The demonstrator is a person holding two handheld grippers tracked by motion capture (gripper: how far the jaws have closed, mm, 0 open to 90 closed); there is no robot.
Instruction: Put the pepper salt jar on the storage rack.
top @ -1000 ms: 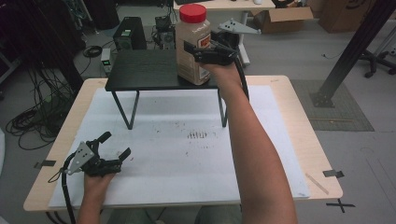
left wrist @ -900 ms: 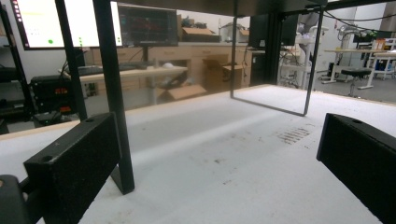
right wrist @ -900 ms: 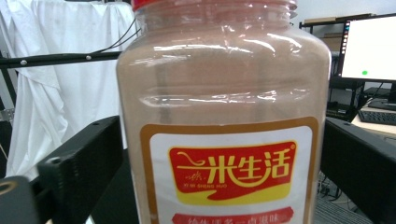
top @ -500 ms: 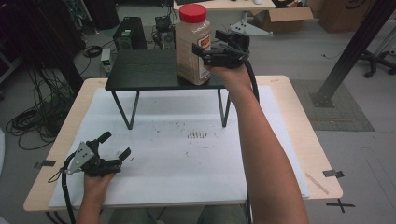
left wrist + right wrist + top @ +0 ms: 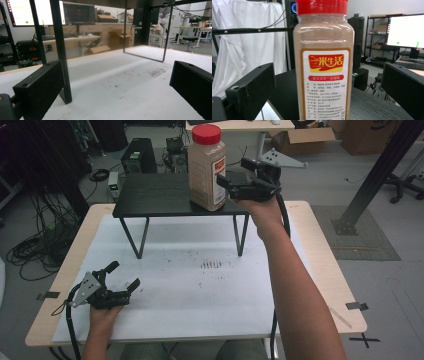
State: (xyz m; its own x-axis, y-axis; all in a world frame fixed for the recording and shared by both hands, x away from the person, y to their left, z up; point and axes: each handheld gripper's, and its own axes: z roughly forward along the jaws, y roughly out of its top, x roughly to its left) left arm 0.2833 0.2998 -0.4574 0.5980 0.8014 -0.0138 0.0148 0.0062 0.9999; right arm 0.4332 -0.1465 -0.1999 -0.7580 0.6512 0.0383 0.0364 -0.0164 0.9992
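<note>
A: Right gripper has backed off the spice jar since the earlier frame; its jaws have just been opening, and nothing is pinched now.

B: High view?

A: Jar stands upright on the black shelf, near its front right corner. Right gripper is just beside it, jaws spread, no contact. Left gripper rests low on the bench, jaws spread, nothing between them.

B: Left gripper view?

A: Jaws wide apart over the white sheet; a shelf leg stands just past the left jaw.

B: Right gripper view?

A: Jar is centred between the spread jaws, red lid on, with a gap on each side.
</note>
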